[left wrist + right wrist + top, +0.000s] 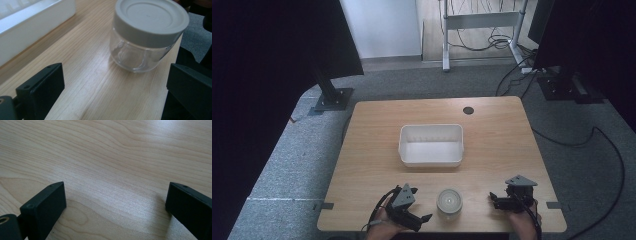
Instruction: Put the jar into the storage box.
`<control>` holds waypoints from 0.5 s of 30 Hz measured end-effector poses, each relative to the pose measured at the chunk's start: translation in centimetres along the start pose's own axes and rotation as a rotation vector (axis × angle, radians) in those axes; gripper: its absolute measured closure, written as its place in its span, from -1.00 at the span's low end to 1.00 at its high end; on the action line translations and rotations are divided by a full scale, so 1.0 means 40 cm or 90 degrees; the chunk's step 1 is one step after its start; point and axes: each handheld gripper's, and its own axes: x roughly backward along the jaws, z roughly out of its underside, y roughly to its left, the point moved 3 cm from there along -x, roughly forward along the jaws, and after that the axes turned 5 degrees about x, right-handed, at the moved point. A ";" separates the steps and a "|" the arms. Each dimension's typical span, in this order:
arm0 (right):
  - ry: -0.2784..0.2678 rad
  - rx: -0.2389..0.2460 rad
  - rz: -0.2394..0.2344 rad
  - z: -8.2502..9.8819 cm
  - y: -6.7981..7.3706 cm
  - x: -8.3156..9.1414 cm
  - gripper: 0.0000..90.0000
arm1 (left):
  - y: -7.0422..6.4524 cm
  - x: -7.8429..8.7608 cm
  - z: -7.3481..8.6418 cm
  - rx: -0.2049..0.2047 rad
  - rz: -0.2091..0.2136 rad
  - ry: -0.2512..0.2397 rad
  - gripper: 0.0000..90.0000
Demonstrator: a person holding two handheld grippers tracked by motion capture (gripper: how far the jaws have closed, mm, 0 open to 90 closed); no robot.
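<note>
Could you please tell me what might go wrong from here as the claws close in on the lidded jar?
The glass jar stands close to the table's near edge, so a nudge from the left claw could push it off. Its smooth, rounded wall may slip between the open jaws. The right claw is also open and near; both closing together might collide or tip the jar.

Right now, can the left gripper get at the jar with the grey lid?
Probably yes: the left gripper has its jaws open toward the jar, with bare table between them.
</note>
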 end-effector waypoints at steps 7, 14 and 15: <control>0.000 0.001 -0.001 0.000 0.000 0.000 -0.94 | -0.017 -0.023 -0.015 -0.010 0.013 -0.002 -0.98; 0.000 0.001 -0.001 0.000 0.000 0.000 -0.94 | -0.031 -0.044 -0.030 -0.018 0.020 -0.005 -0.98; 0.000 0.001 -0.001 0.000 0.000 0.000 -0.94 | -0.033 -0.047 -0.032 -0.020 0.020 -0.005 -0.98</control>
